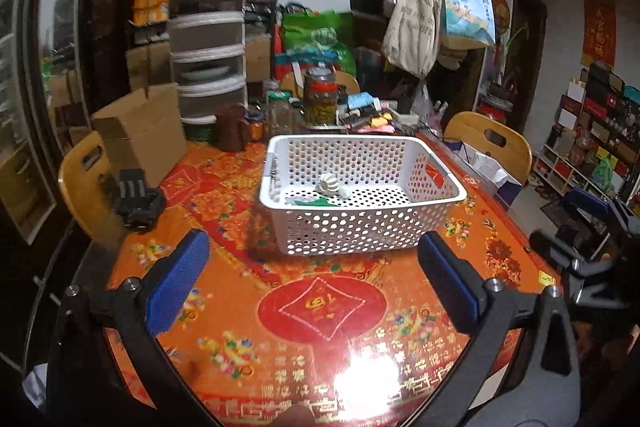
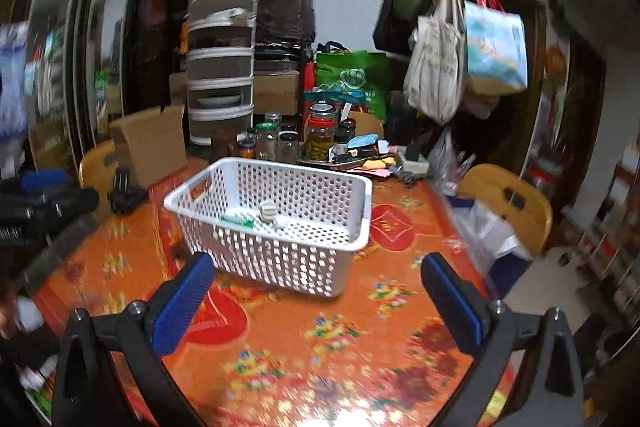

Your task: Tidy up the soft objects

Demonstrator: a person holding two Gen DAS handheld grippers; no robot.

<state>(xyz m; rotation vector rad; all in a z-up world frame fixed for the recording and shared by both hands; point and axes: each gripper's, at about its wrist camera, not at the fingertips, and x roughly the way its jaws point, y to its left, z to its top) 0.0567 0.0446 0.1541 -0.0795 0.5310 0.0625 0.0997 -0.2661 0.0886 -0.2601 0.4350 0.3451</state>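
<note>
Toys lie in the basket (image 1: 362, 187): a pale ribbed toy (image 1: 329, 183) and a green piece (image 1: 316, 202) touching it, both on the basket floor toward its left end, ahead of and beyond the left gripper (image 1: 314, 281) fingertips. From the right gripper (image 2: 318, 297) they sit ahead and slightly left of the gap between its fingers, behind the near basket wall. Both grippers hover over the table (image 1: 320, 311) with fingers spread wide and nothing between them. The ribbed toy looks light and squashy, probably foam or rubber, so it should give under the pads and spring back; a gentle close across its rounded middle, along the ribs, ought to hold it without it popping out. The green piece seems flat and thin, likely limp, and harder to pinch off the perforated floor; taking it by a raised edge seems best. The basket itself looks light and may slide on the glossy cloth if nudged.
</note>
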